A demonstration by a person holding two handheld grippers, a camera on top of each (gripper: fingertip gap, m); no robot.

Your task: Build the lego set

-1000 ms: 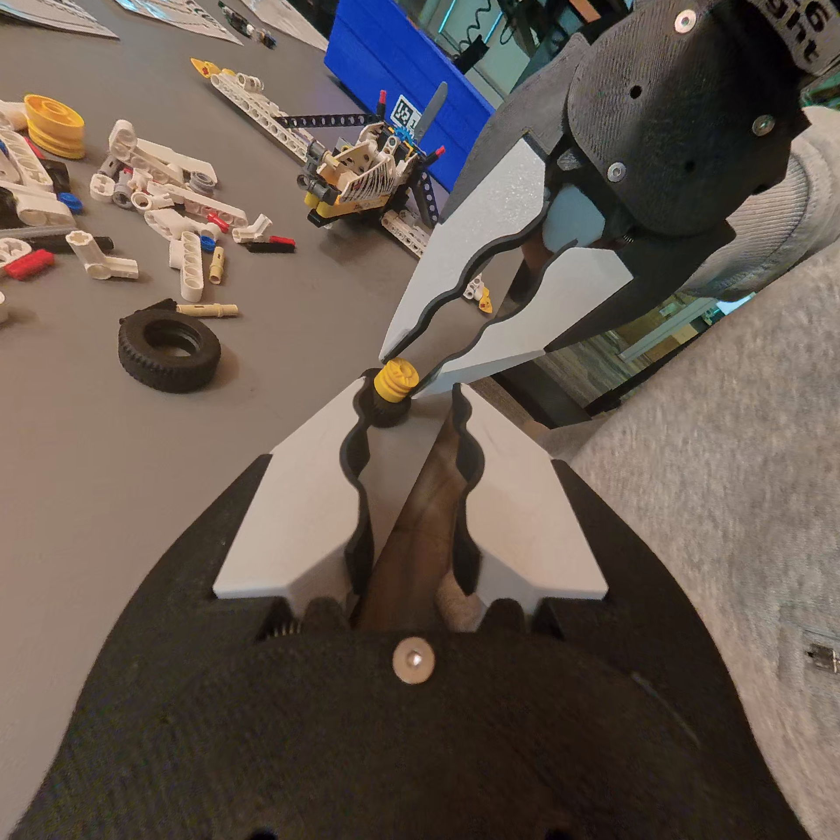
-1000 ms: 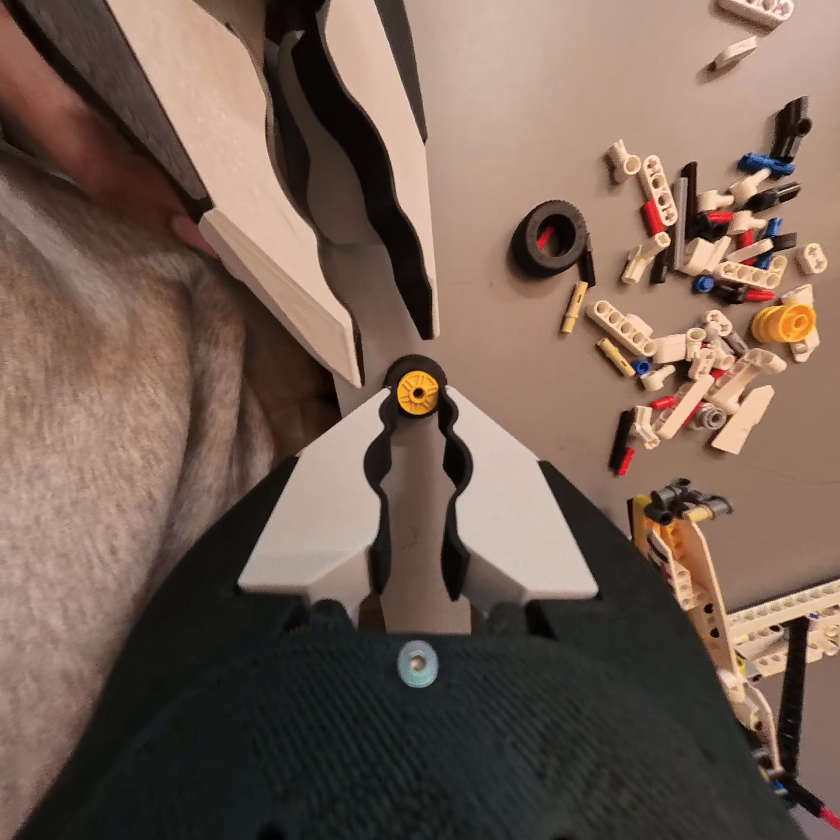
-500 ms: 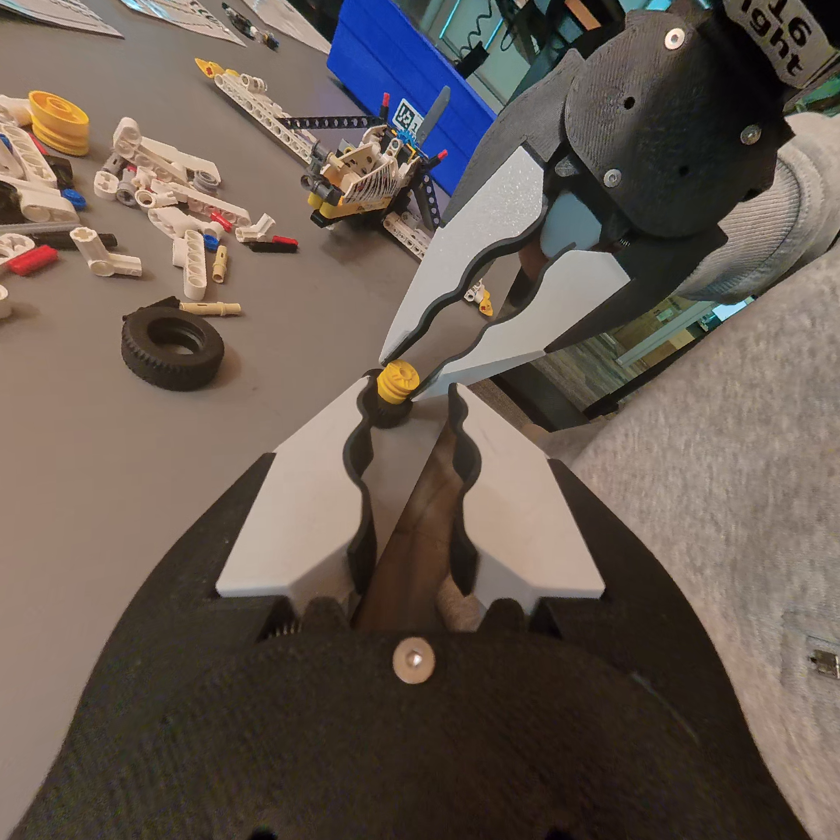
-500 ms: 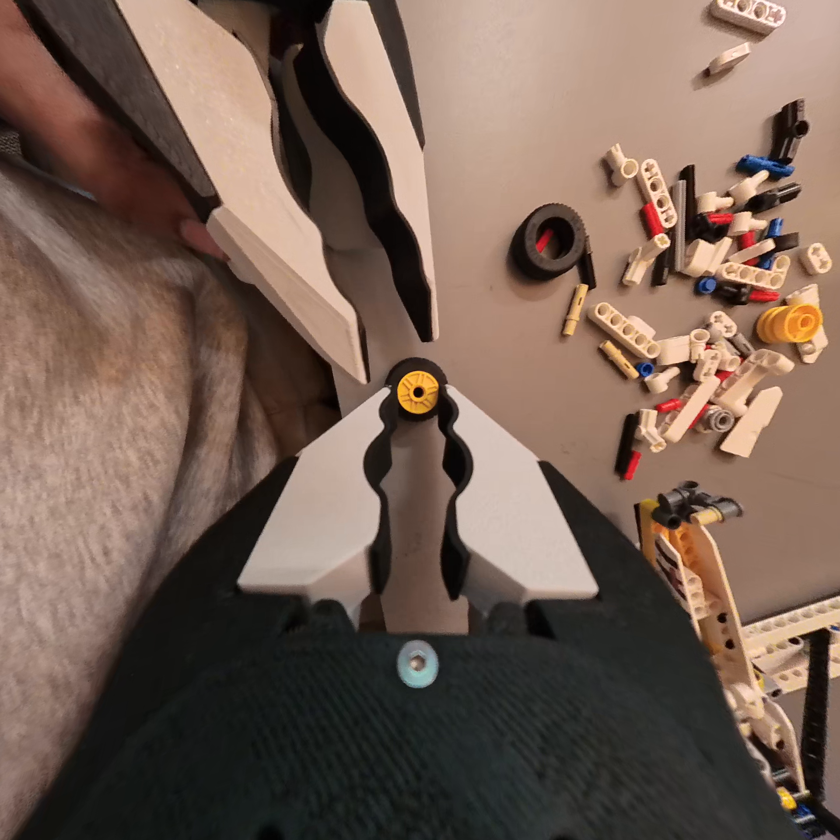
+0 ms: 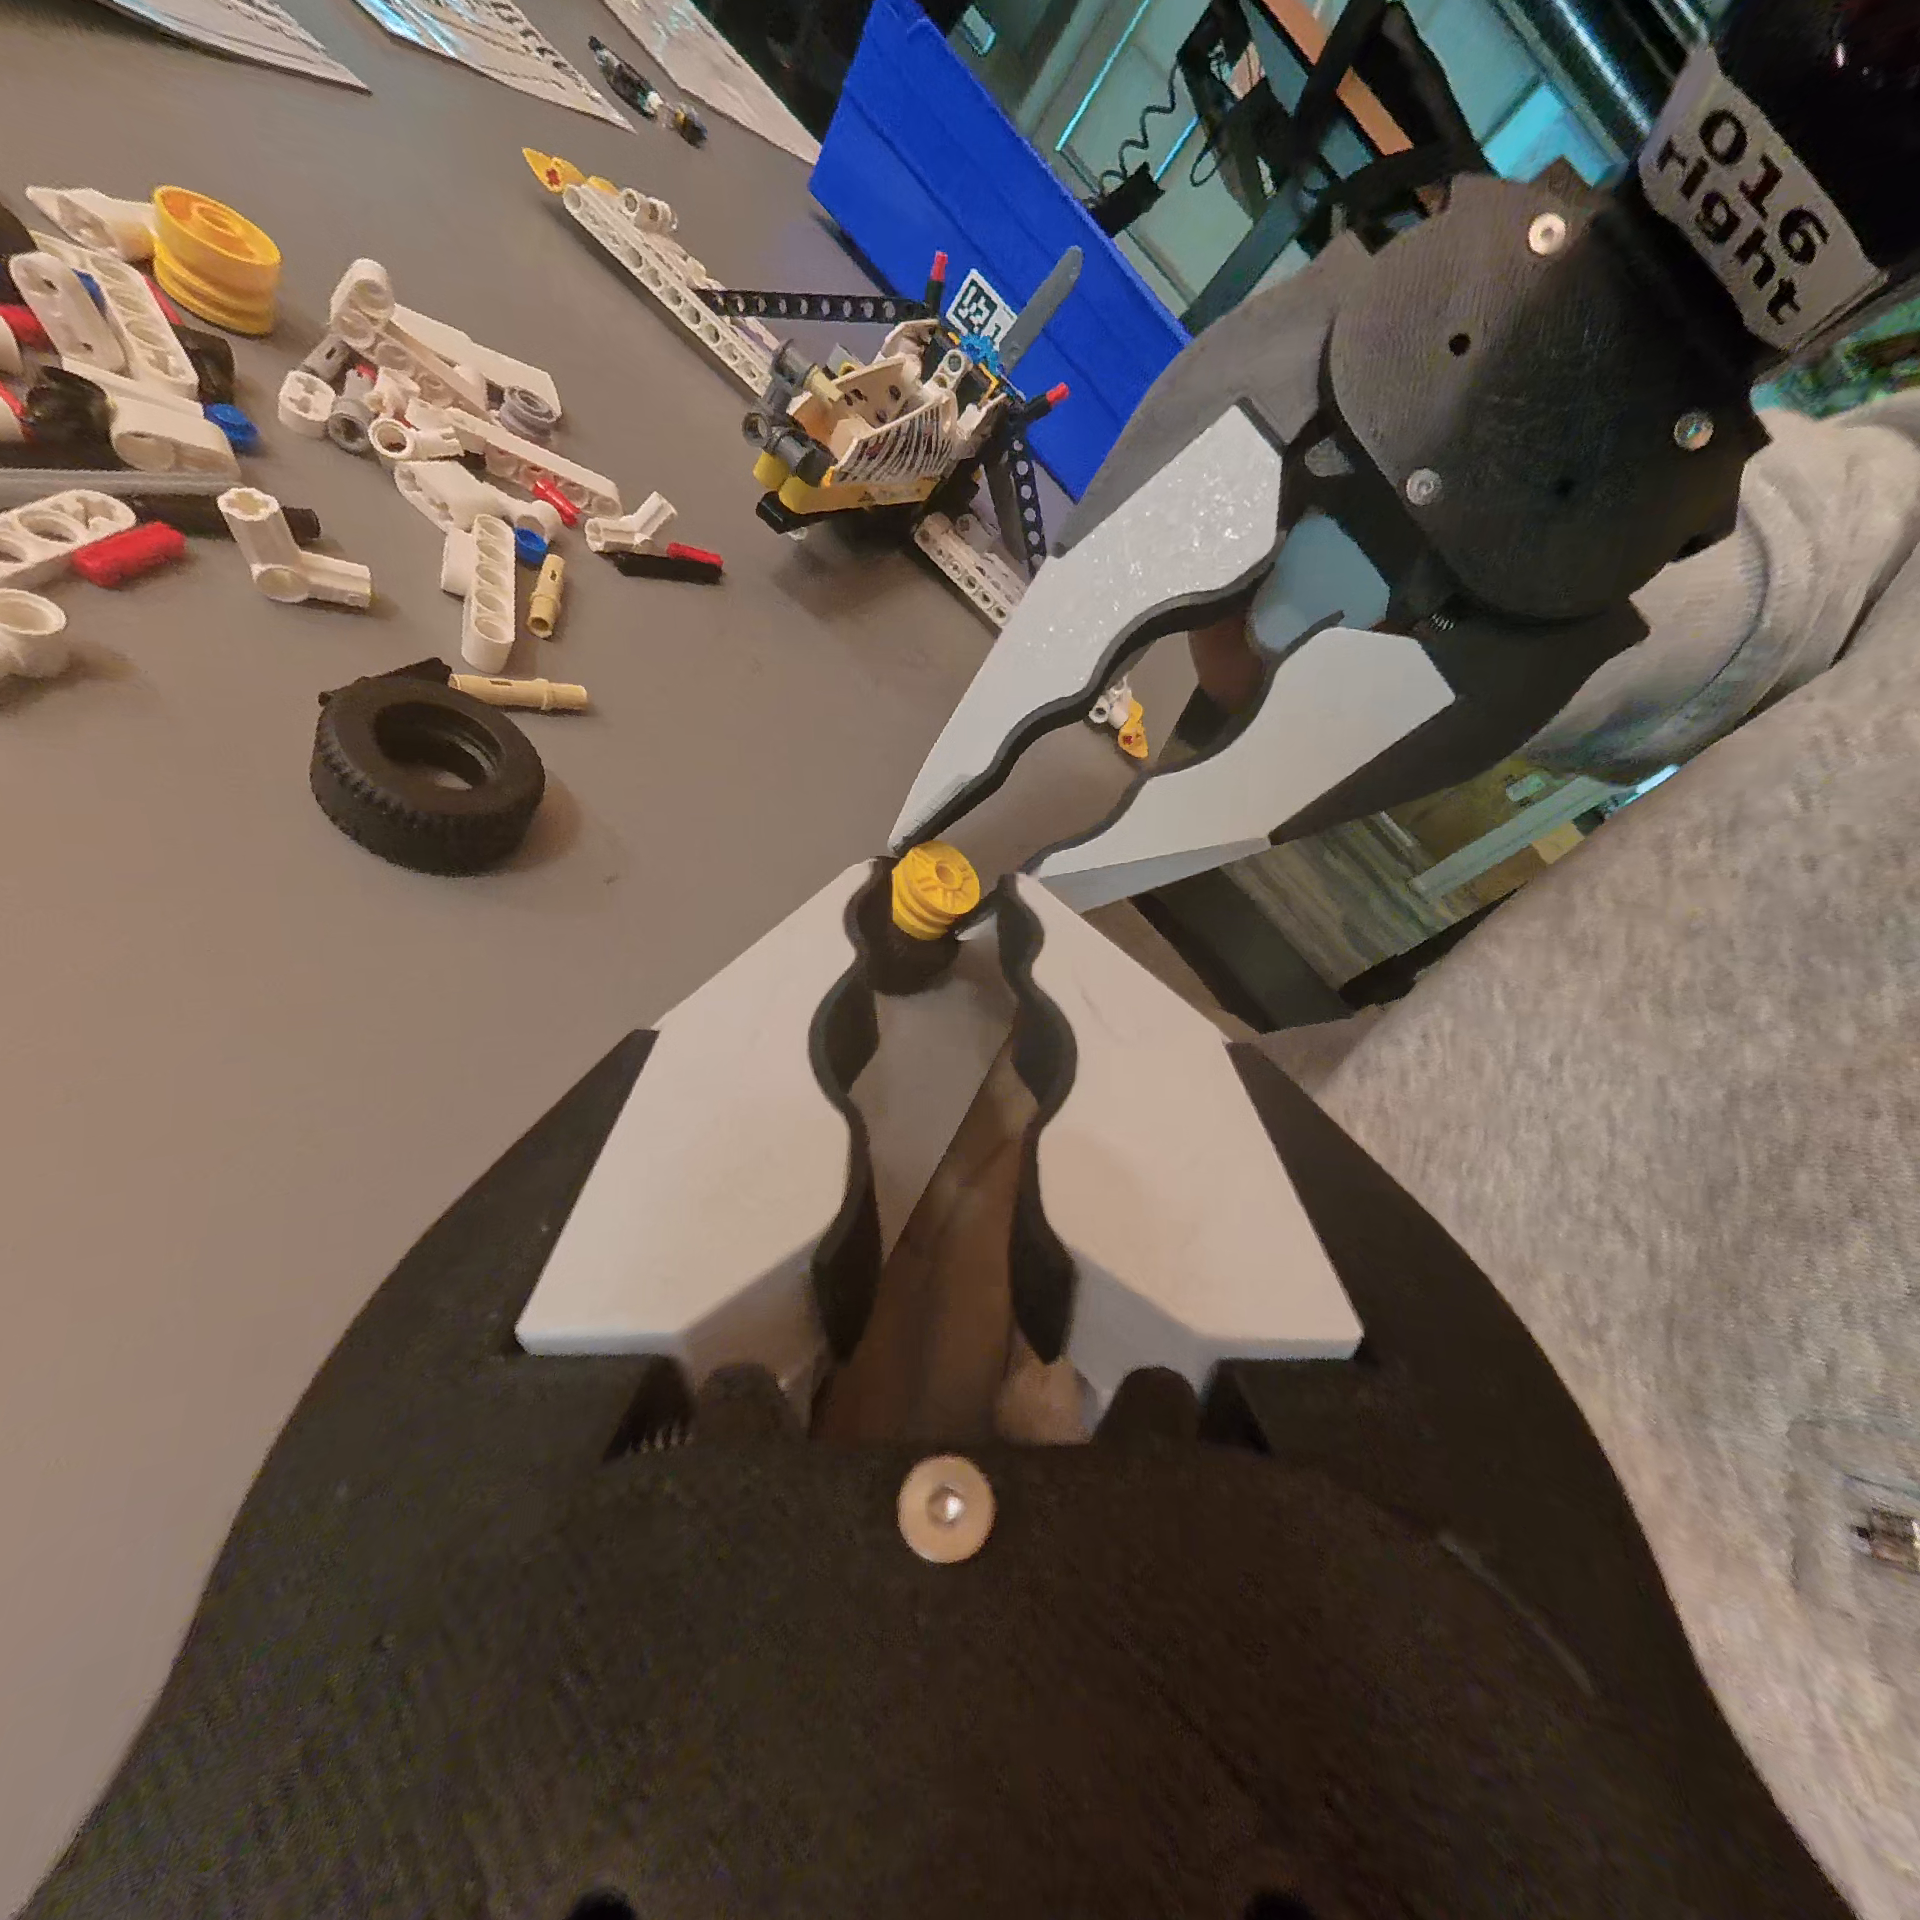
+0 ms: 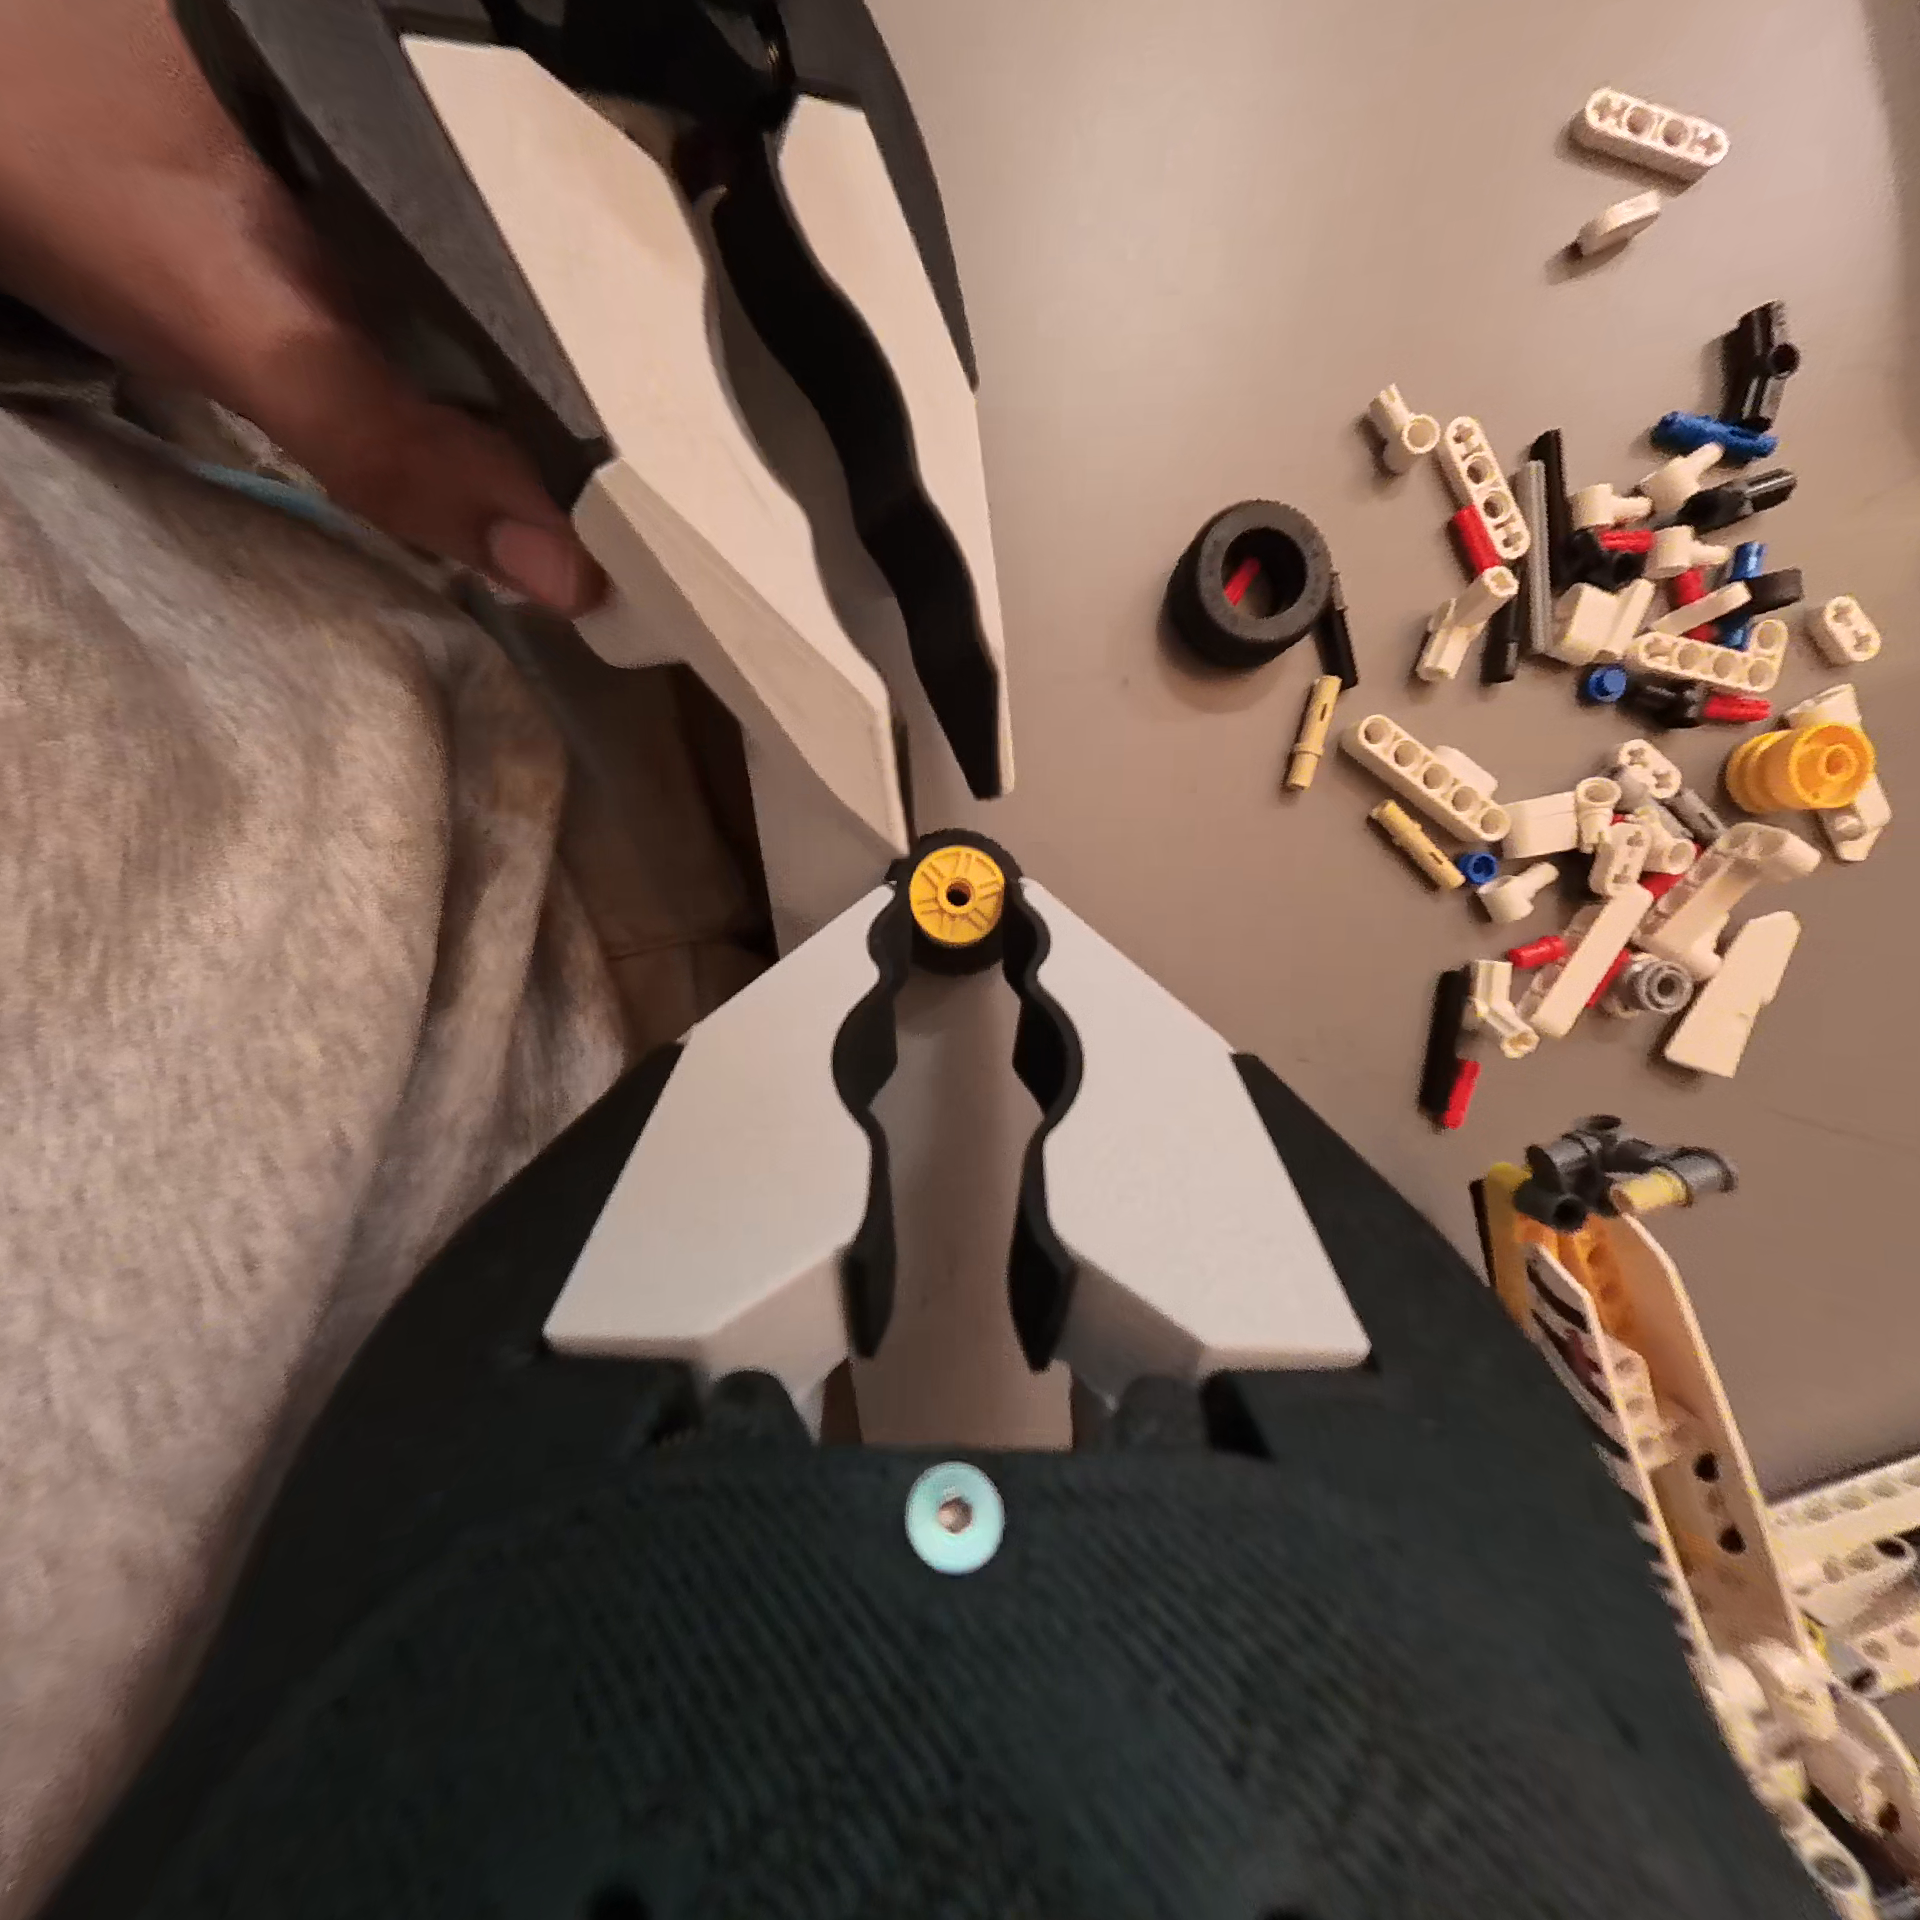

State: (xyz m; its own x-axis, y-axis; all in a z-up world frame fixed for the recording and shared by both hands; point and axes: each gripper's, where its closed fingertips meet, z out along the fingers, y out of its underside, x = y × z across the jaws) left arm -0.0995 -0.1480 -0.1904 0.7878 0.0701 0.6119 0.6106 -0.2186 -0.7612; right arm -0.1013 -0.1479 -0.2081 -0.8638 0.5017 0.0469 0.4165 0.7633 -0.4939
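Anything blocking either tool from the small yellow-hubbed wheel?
Nothing visible does. The left tool and the right tool meet tip to tip, both already closed around the small wheel. The loose parts lie off to the side on the table.

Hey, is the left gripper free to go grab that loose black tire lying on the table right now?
Probably not yet. The path to the loose tire looks clear, but the left gripper is shut on a small yellow wheel, which the right gripper also touches.

Warm, fairly dim indoor light falls on a grey table (image 5: 208, 1039), shadows are soft, wide-angle distortion bends the edges, and the right wrist view's borders are motion-blurred.
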